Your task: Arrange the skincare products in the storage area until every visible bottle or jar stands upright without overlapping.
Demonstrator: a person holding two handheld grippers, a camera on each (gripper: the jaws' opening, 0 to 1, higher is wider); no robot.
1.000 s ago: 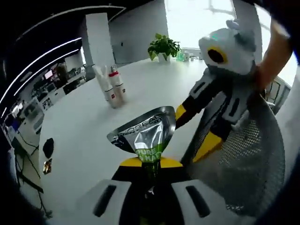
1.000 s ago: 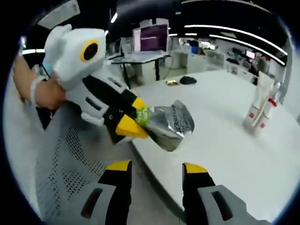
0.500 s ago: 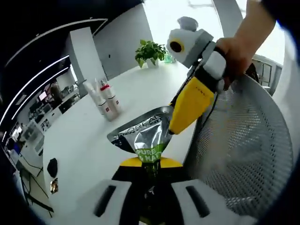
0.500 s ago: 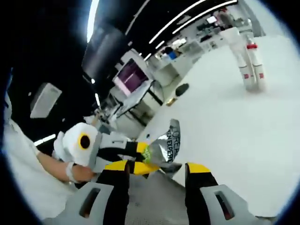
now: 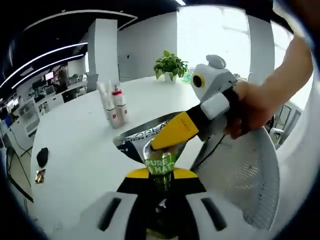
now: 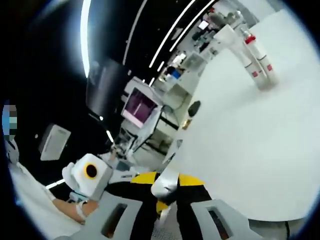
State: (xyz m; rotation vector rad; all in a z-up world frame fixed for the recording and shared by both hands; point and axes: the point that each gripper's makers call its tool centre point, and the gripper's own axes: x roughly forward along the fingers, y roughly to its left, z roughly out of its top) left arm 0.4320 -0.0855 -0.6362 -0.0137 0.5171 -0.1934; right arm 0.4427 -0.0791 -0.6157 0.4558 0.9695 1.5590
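From my left gripper (image 5: 159,184) I look out over a wide white desk (image 5: 75,150); its yellow-tipped jaws are pinched shut on the green bottom end of a crinkled silver foil skincare sachet (image 5: 150,145), which fans up and out above the desk's near edge. I can read "PURE" on the green band and part of "L'OREAL" along the silver top. Far to the left on the desk lie a small dark object (image 5: 42,156) and a little shiny gold item (image 5: 38,175) that I cannot identify. Further in, two slim white bottles with red bands (image 5: 114,106) stand upright, touching side by side, one with a red cap; their labels are too small to read. A green potted plant (image 5: 171,65) sits at the desk's far edge by the bright window. From the right, the right gripper (image 5: 177,131), held in a person's hand (image 5: 250,107), crosses in front of the sachet with its yellow jaws touching it; behind it stands a white mesh chair (image 5: 240,175). In the right gripper view, the jaws (image 6: 167,192) are closed on the sachet's silver edge (image 6: 167,180), the left gripper's body (image 6: 90,175) shows at lower left, a lit monitor (image 6: 140,106) stands beyond, and the two bottles (image 6: 257,62) stand well apart at upper right.
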